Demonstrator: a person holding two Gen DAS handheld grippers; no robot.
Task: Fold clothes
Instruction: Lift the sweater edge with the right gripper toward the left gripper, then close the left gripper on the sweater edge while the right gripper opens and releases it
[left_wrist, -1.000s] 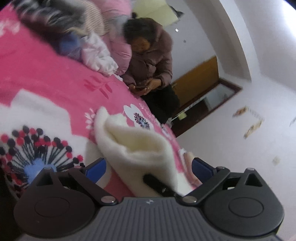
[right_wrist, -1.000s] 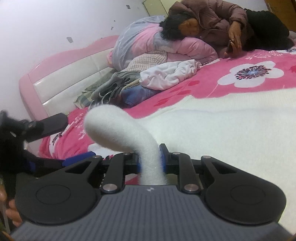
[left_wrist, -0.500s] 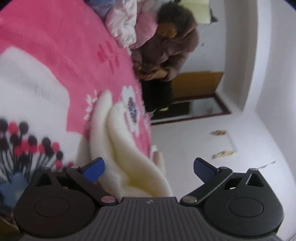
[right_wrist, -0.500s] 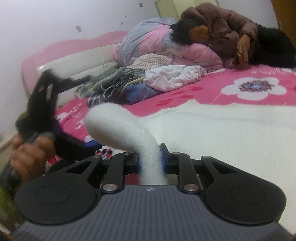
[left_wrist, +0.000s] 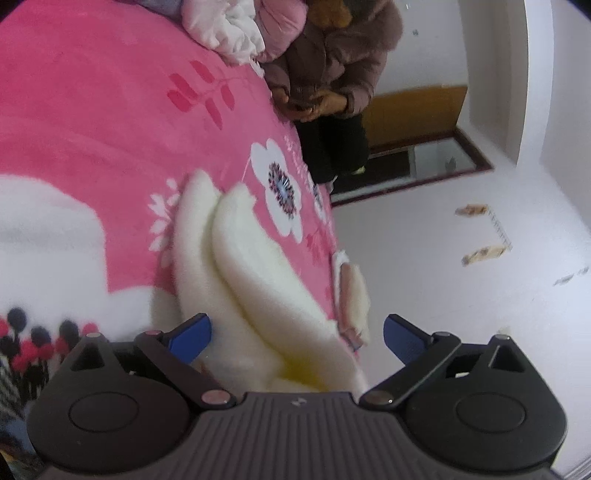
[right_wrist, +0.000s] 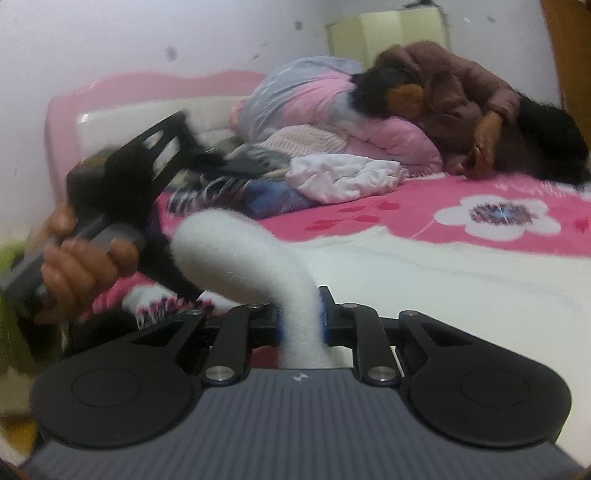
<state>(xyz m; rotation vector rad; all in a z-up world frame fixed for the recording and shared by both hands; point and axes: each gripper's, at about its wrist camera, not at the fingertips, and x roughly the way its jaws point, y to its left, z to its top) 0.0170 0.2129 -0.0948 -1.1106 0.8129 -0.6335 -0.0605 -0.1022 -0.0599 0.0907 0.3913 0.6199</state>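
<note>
So on my right gripper (right_wrist: 300, 320) the jaws are pinched nearly shut on a fold of the white fleece garment (right_wrist: 243, 251); the blue pads press it from both sides, and the pinched bit stands up and curls over toward 10 o'clock like a fat hook. From there the rest of the fleece spreads flat across the bed out toward 3 o'clock, long axis running pretty much left to right in that view. My left gripper (left_wrist: 297, 338) is the opposite story: jaws wide open, blue fingertips (left_wrist: 192, 334) well apart, nothing clamped. A layered edge of the same cream fleece sits between them but the pads aren't pressing it, as far as I can tell. In that view the fleece runs as two stacked flaps from right at the gripper body up toward 11 o'clock, ends pointing away from me. It lies on the pink floral blanket (left_wrist: 110, 122) near the bed's edge. In the right view I can see my left hand (right_wrist: 74, 266) holding its gripper at 9 o'clock, blurry. Farther out, a pile of clothes (right_wrist: 332, 177) at 12 o'clock by the pink headboard (right_wrist: 147, 88), and a person in a brown jacket (right_wrist: 454, 99) lying at about 1 o'clock.
</note>
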